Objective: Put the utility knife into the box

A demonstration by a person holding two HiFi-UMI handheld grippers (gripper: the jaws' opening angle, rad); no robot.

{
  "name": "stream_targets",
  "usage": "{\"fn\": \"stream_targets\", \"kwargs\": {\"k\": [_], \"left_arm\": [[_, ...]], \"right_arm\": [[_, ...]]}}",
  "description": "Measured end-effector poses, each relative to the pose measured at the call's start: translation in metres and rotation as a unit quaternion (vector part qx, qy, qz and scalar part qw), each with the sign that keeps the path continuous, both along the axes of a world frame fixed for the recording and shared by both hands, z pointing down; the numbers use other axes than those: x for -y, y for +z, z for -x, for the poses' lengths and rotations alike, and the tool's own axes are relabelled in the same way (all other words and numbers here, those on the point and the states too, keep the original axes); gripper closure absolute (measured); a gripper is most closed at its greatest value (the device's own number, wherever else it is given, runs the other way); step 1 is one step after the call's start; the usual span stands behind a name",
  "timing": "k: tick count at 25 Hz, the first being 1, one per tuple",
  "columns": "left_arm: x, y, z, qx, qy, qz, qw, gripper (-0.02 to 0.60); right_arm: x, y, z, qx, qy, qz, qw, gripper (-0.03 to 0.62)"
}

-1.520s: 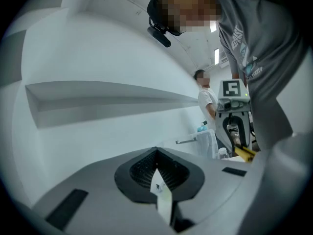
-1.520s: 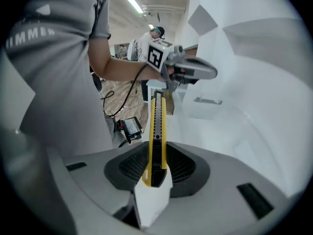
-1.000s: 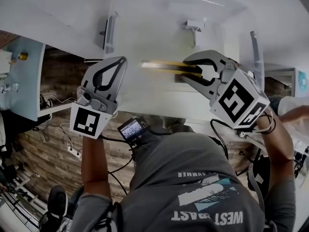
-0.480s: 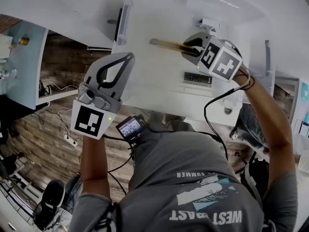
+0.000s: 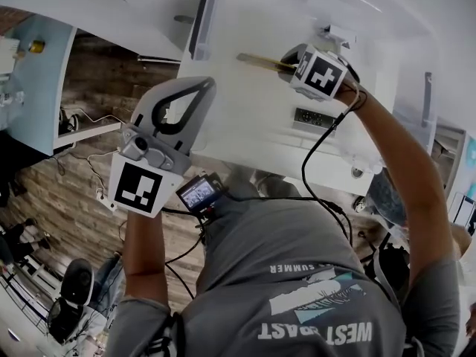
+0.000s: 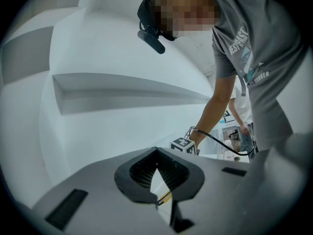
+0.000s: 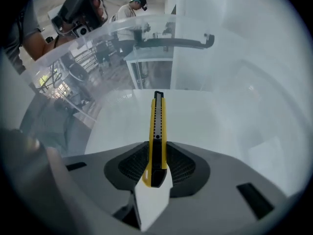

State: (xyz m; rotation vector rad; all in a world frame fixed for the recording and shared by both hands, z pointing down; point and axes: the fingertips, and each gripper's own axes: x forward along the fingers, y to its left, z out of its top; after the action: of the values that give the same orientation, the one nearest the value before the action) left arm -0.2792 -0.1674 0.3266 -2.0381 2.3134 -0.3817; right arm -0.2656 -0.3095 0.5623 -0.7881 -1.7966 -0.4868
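Observation:
My right gripper (image 7: 155, 153) is shut on the yellow-and-black utility knife (image 7: 156, 121). The knife points straight ahead over the pale floor of the clear plastic box (image 7: 205, 121). In the head view the same gripper (image 5: 291, 59) holds the knife (image 5: 260, 61) level, reaching inside the box (image 5: 238, 117), with its marker cube behind it. My left gripper (image 5: 202, 86) hangs nearer the person at the box's left side. Its tips meet and nothing is between them. Its own view shows the jaws (image 6: 156, 153) closed at the tip, facing the white box wall.
The box has a grey handle (image 5: 202, 22) on its left wall, and another handle (image 7: 176, 43) shows on the far wall. A wooden plank floor (image 5: 82, 192) with cables lies around it. A pale blue cabinet (image 5: 37, 88) stands at the left. People stand in the background.
My right gripper has carried the knife farther away from the person and deeper over the box. The left gripper has stayed nearly in place.

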Motion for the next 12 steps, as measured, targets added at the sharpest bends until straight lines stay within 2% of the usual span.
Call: {"fn": "stream_targets", "kwargs": {"k": [5,12], "left_arm": [[-0.003,0.002,0.002,-0.015,-0.006,-0.002,0.9999,0.572],[-0.001,0.006,0.001,-0.012,0.006,0.007,0.9999,0.572]], "right_arm": [[0.0,0.035,0.005,-0.03,0.003,-0.007,1.0,0.473],[-0.005,0.073,0.008,-0.056,0.008,-0.004,0.998,0.473]]}}
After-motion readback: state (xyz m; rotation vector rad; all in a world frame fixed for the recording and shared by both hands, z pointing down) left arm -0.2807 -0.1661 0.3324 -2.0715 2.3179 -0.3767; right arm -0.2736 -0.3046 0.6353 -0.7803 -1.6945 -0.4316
